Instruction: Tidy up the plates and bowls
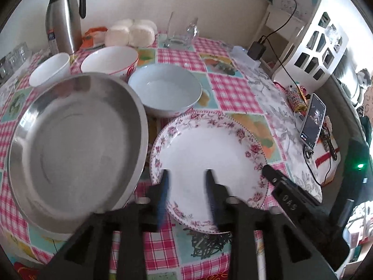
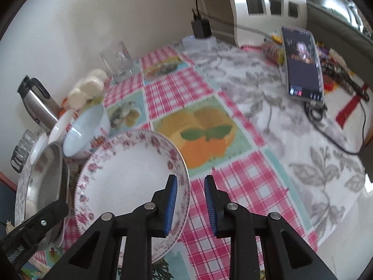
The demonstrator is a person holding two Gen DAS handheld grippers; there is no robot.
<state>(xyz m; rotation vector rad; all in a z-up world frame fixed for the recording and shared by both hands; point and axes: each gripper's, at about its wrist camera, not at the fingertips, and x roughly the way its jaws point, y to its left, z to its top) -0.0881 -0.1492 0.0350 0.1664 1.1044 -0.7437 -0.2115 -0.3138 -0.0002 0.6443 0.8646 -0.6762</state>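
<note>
A floral-rimmed white plate (image 1: pixel 209 154) (image 2: pixel 126 177) lies on the checked tablecloth (image 1: pixel 233 88). To its left a steel plate (image 1: pixel 70 140) (image 2: pixel 44 182) rests on another floral plate (image 2: pixel 21 186). Behind them stand a pale blue bowl (image 1: pixel 165 91) (image 2: pixel 86 130), a red-rimmed white bowl (image 1: pixel 109 60) and a small white bowl (image 1: pixel 50 68). My left gripper (image 1: pixel 187 186) hovers open over the floral plate's near left part, with nothing between its fingers. My right gripper (image 2: pixel 191 198) straddles that plate's right rim, and a gap shows on both sides of the rim.
A steel thermos jug (image 1: pixel 65 18), white rolls (image 1: pixel 130 32) and a glass jug (image 1: pixel 179 32) line the wall. A phone (image 1: pixel 313 119) (image 2: pixel 303 63) leans at the right with cables around it. A white rack (image 1: pixel 314 42) and a charger (image 1: pixel 256 50) stand behind.
</note>
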